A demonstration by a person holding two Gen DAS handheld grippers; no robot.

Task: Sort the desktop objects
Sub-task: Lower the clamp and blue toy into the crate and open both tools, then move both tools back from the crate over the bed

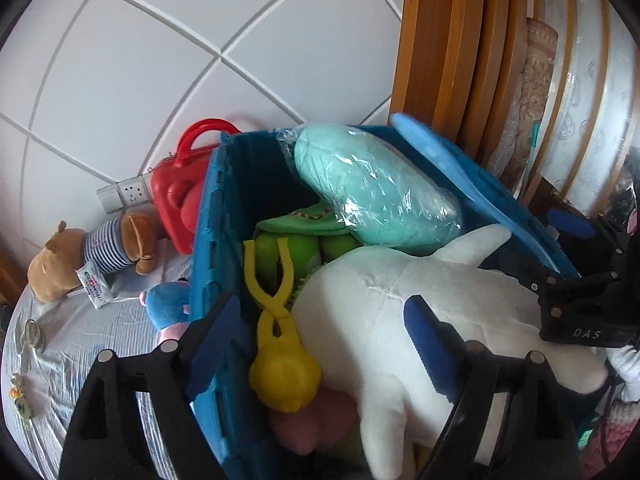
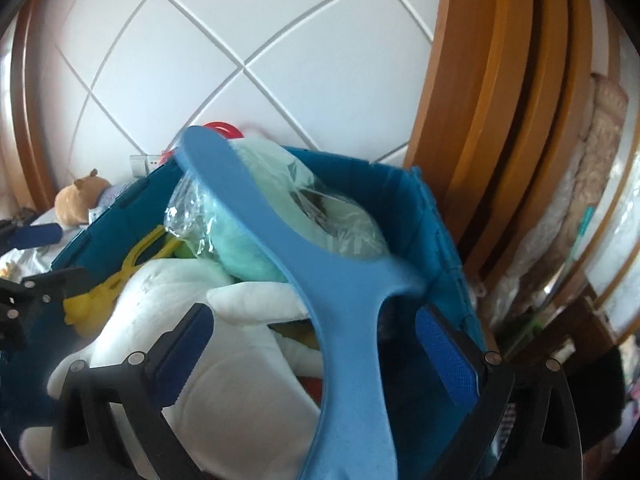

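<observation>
White diamond-tiled wall [image 1: 160, 40] behind blue crate [image 1: 208, 216] on striped cloth [image 1: 72, 344], both grippers agape, empty.

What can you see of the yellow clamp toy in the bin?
The yellow clamp toy looks like moulded plastic: two long arms forking upward from a crossing pivot, with a ribbed ball-shaped head at the lower end. It lies inside the blue bin along its left wall, arms toward the far end. The white plush presses against its right side, and its head rests on something pink.
</observation>
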